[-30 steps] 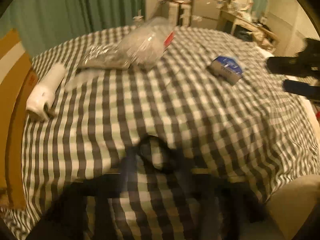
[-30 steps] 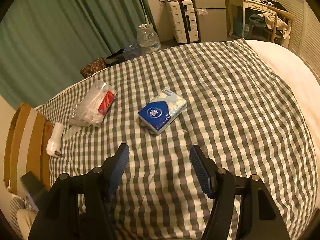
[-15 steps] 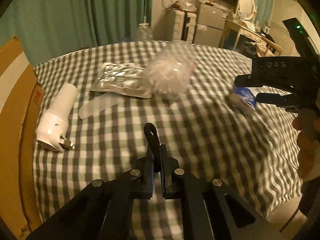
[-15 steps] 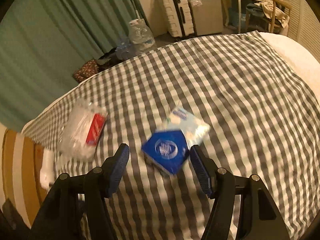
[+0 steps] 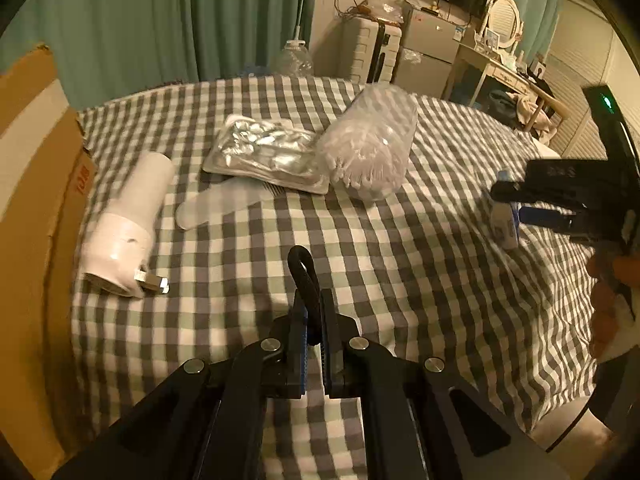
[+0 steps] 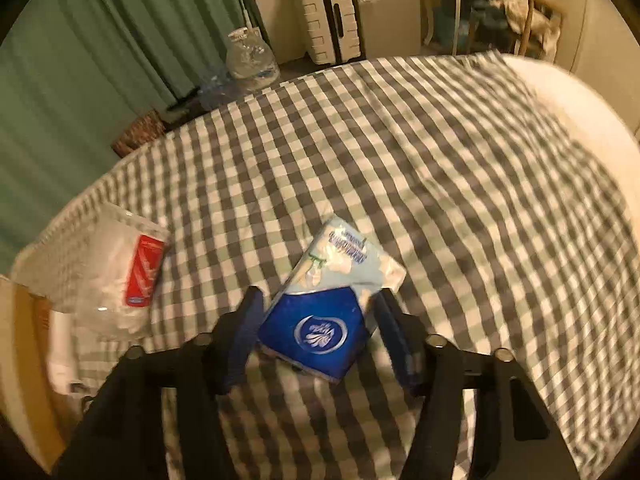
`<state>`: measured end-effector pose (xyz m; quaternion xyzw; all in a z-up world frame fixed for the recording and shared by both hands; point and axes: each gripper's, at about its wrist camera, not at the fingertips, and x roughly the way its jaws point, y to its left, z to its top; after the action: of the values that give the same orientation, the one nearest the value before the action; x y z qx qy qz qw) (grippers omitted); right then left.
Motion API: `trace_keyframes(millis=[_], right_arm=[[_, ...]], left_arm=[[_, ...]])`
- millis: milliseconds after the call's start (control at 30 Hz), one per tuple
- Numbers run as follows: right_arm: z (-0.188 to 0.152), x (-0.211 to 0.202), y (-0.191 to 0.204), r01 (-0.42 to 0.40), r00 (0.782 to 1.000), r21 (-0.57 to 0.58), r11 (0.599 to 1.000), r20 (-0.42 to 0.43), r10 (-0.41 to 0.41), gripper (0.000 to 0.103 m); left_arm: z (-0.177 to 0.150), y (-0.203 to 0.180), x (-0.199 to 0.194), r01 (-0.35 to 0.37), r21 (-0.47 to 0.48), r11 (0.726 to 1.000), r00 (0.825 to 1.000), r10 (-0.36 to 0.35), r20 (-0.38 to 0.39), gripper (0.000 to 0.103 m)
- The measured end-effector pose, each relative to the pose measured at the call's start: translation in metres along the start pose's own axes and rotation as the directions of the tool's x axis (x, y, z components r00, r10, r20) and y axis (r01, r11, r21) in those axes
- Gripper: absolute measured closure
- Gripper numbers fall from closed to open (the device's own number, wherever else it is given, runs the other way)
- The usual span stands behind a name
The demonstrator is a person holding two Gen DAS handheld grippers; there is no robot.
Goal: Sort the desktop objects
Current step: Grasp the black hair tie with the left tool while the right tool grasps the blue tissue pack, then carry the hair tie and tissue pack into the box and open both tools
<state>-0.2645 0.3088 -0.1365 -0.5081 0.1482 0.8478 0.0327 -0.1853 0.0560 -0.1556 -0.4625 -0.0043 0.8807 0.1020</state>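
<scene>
Left gripper (image 5: pixel 313 320) is clamped on a black loop (image 5: pixel 303 276) above a checked cloth (image 5: pixel 400 280). Right gripper (image 6: pixel 316 320) jaws are closing around a blue tissue pack (image 6: pixel 324 312) lying on the cloth. Farther off lie a white charger (image 5: pixel 128 220), foil pouch (image 5: pixel 264 152) and bag of cotton swabs (image 5: pixel 368 152).
</scene>
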Motion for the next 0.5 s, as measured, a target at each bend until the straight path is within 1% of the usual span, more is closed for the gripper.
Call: trace_keyframes(millis=[33,67,100,133,167,300,433,500], right_arm=[[-0.003,-0.004,-0.005,-0.032,0.999,0.023,0.999,0.001,0.032,0.06],[-0.006,-0.009,-0.013,-0.084,0.996,0.056,0.995,0.0,0.084,0.068],[-0.009,-0.012,-0.017,-0.11,0.994,0.076,0.991,-0.001,0.11,0.071],[-0.012,-0.016,-0.022,-0.138,0.99,0.097,0.986,-0.005,0.139,0.077],[-0.015,-0.02,-0.029,-0.162,0.986,0.124,0.979,-0.005,0.164,0.079],[-0.027,-0.03,-0.051,-0.214,0.976,0.188,0.959,-0.003,0.219,0.083],[-0.032,-0.03,-0.069,-0.259,0.965,0.233,0.937,0.014,0.263,0.083],[-0.032,-0.027,-0.069,-0.277,0.959,0.245,0.929,0.019,0.281,0.083]], left_arm=[[0.001,0.001,-0.004,-0.005,0.002,1.0,1.0,0.005,0.004,0.098],[0.002,0.001,-0.008,-0.012,0.002,1.0,1.0,0.012,0.013,0.098],[0.003,0.0,-0.013,-0.012,0.002,1.0,1.0,0.012,0.019,0.098],[0.004,0.001,-0.018,-0.014,0.001,1.0,1.0,0.014,0.024,0.098],[0.005,0.001,-0.023,-0.015,0.0,1.0,0.999,0.015,0.033,0.098],[0.006,-0.002,-0.043,-0.025,0.017,1.0,0.997,0.024,0.073,0.098],[0.004,0.001,-0.042,-0.03,-0.004,1.0,0.998,0.03,0.054,0.098],[0.001,0.001,-0.037,-0.045,-0.013,0.999,0.998,0.045,0.037,0.098]])
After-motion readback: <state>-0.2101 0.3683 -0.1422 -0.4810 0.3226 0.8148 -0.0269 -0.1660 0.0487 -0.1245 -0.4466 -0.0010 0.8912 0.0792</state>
